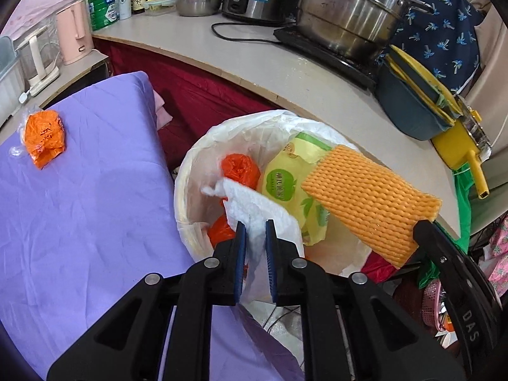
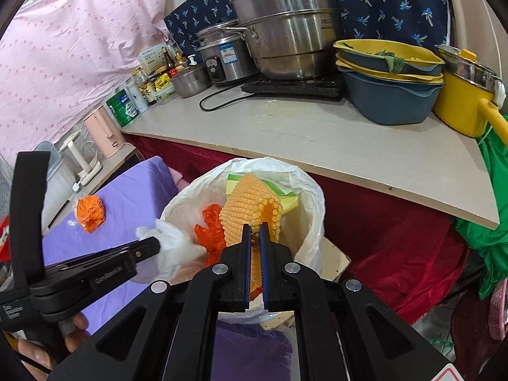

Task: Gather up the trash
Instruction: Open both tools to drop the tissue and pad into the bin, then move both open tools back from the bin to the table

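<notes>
Purple-sheeted bed [image 1: 95, 197] beside lined bin [image 1: 190, 171] under cluttered worktop [image 1: 254, 63]. Left hand-held gripper [image 1: 255, 233] clamps white tissue [image 1: 254, 203] over bin. Right hand-held gripper [image 2: 255, 233] clamps orange foam net [image 2: 244, 209], long axis slanting over bin rim. Orange bag [image 1: 44, 136] on bed.

The left gripper [image 1: 255, 227] points steeply downward, its blue pads [image 1: 241, 238] closed on a white tissue [image 1: 254, 209]. Just beside it, the right gripper [image 2: 255, 229] tilts down too, jaws pinched on an orange foam net [image 2: 244, 209]. Fingers [image 2: 76, 333], probably the left hand's, curl at the lower-left edge.
</notes>
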Tool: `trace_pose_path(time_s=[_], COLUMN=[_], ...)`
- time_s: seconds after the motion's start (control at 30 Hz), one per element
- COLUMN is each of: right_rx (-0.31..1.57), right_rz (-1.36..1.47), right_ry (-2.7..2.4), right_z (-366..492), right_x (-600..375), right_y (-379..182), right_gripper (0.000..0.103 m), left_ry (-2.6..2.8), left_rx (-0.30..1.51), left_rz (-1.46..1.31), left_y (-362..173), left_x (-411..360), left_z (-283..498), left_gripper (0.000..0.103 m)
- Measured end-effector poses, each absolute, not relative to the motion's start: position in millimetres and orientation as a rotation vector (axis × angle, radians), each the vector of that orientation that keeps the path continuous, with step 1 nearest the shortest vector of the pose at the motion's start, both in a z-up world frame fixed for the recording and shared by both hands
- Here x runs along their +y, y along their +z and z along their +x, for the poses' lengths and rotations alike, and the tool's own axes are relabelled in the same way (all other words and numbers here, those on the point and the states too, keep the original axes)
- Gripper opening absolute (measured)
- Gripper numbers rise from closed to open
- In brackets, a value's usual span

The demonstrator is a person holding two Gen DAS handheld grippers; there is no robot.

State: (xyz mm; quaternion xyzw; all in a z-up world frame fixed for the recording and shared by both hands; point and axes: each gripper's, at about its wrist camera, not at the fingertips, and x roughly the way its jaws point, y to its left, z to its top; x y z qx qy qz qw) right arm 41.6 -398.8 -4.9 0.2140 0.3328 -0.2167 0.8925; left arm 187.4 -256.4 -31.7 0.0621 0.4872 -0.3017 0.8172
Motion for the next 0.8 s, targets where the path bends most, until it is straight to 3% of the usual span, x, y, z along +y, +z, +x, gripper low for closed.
trace_pose_path(time_s=[0.07, 0.13, 0.23, 0.3, 0.4, 0.8], right_rx=[0.697, 0.703, 0.697, 0.688, 0.667, 0.646], right_rz=[0.443, 0.447, 0.434, 0.437, 0.454, 0.401], right_ry=[-0.437, -0.421, -0.407, -0.404, -0.391, -0.332], right_z=[46.1, 51.6, 58.8, 62.5, 63.0, 84.1], right_x=[-396.7, -394.8, -390.4, -389.0, -387.4, -351.5], right_y=[-7.1, -9.1, -9.0, -6.9, -0.9, 25.0], right_gripper=[0.007, 0.008, 0.013, 0.027, 0.032, 0.037], left_ry=[-0.639, -0.629, -0.600, -0.588, -0.565, -0.442], left_rx=[1.038, 1.029, 1.006, 1.002, 0.996, 0.965], left_rz=[0.130, 0.119, 0.101, 0.088, 0.060, -0.017], left_y=[-34.4, -33.5, -29.1, -26.3, -22.3, -8.0], left_x=[-255.5, -251.6, -241.7, -233.8, -216.8, -137.3], left_z=[189.7, 192.2, 195.0, 198.3, 204.0, 224.8], left_gripper=[0.016, 0.030, 0.043, 0.044, 0.045, 0.045])
